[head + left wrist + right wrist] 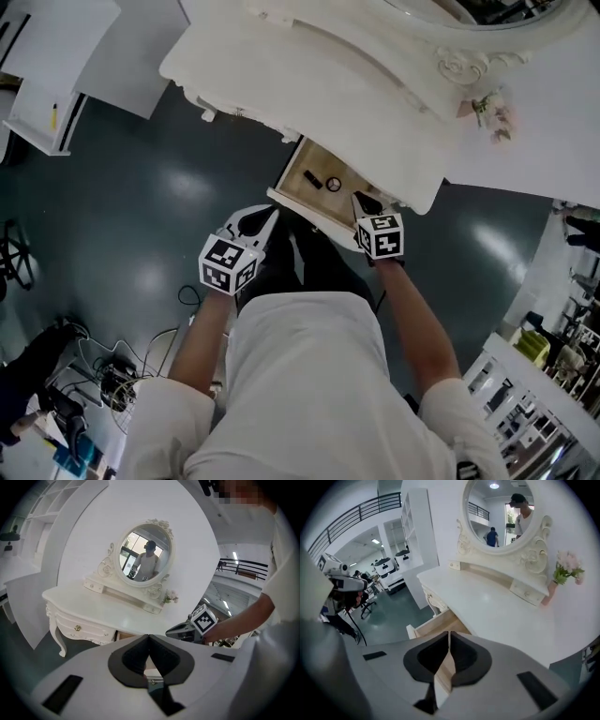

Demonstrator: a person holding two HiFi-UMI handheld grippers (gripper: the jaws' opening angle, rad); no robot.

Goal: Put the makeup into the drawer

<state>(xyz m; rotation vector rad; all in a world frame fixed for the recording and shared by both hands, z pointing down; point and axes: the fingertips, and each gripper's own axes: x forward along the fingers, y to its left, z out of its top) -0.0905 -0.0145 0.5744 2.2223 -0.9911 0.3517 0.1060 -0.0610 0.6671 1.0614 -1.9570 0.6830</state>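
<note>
The right hand-held gripper (449, 634) has its jaws closed tip to tip with nothing between them; it is held over the near right corner of the open drawer (302, 161); the left hand-held gripper (149, 637) is likewise closed and empty, held just left of the drawer's front edge, above the dark floor (122, 206). The makeup (334, 184) lies on the drawer's wooden bottom: a small round piece and, just beside it, a short dark stick (309, 176); neither gripper holds them. The drawer stands pulled out from under the top of the white table (309, 84); at the back of the table stands an oval mirror (146, 555) in a carved frame, with a small bunch of pink flowers (568, 566) near its foot.
</note>
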